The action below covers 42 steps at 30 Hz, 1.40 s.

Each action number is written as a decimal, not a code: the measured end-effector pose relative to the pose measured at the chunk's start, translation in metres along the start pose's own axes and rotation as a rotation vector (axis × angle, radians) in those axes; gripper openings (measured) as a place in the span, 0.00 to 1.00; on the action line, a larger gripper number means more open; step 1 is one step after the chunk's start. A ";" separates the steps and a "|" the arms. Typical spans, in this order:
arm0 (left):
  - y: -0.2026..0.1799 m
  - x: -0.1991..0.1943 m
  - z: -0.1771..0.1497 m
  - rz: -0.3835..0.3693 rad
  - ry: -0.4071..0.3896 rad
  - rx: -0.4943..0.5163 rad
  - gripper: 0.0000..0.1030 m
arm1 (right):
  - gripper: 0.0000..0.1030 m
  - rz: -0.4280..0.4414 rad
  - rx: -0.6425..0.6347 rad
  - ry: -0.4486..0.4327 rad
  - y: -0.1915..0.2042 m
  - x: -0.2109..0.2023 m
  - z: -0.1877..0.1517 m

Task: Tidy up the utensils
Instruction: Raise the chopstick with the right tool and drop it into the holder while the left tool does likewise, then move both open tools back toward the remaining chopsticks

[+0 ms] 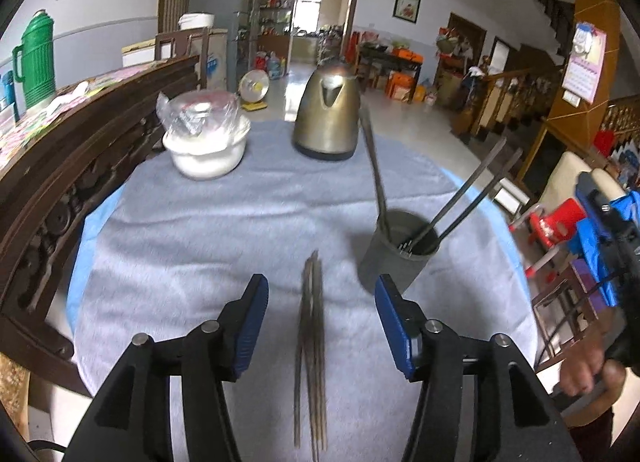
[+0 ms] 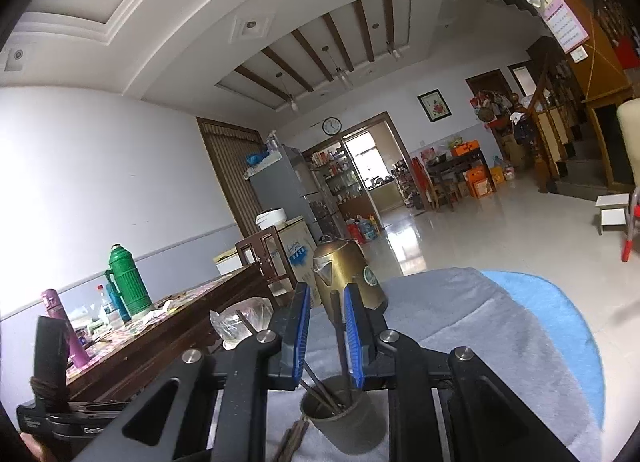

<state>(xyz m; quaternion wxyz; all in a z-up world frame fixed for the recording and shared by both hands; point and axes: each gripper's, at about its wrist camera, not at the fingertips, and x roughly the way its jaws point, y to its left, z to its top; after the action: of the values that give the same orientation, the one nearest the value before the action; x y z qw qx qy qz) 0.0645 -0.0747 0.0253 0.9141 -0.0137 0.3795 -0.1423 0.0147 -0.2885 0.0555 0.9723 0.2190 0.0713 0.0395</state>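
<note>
— Several thin brown chopsticks are seen lying bundled on the grey towelling near the table's near edge, between the left gripper's parted blue ribbed pads, untouched.

— Rightward, a dull cylindrical cup holds metal utensils; the right gripper's pads stand narrowly apart around one upright handle.

tablecloth: pale grey-blue towelling, plain
table edge: bright blue, showing round the tablecloth
utensil cup: dull grey-green, plain
chopsticks: dark brown, left of the utensil cup
kettle: brassy gold with a dark base, behind the utensil cup
bowl: white, under clear plastic wrap
left gripper: black frame, blue pads
right gripper: black frame, blue ribbed pads
thermos: green, ribbed
flask: purple
</note>
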 end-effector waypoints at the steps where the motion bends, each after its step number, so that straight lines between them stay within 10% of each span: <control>1: 0.001 0.001 -0.004 0.012 0.011 -0.002 0.55 | 0.19 0.000 0.000 0.005 -0.002 -0.003 -0.001; 42: -0.019 0.027 -0.027 0.362 0.127 -0.067 0.58 | 0.19 0.172 -0.069 0.521 -0.039 -0.019 -0.082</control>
<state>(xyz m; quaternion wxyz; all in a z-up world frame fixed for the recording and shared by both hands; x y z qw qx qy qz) 0.0590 -0.0983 -0.0101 0.8981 0.0334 0.4370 0.0362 -0.0151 -0.2915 -0.0325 0.9211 0.1735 0.2988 0.1793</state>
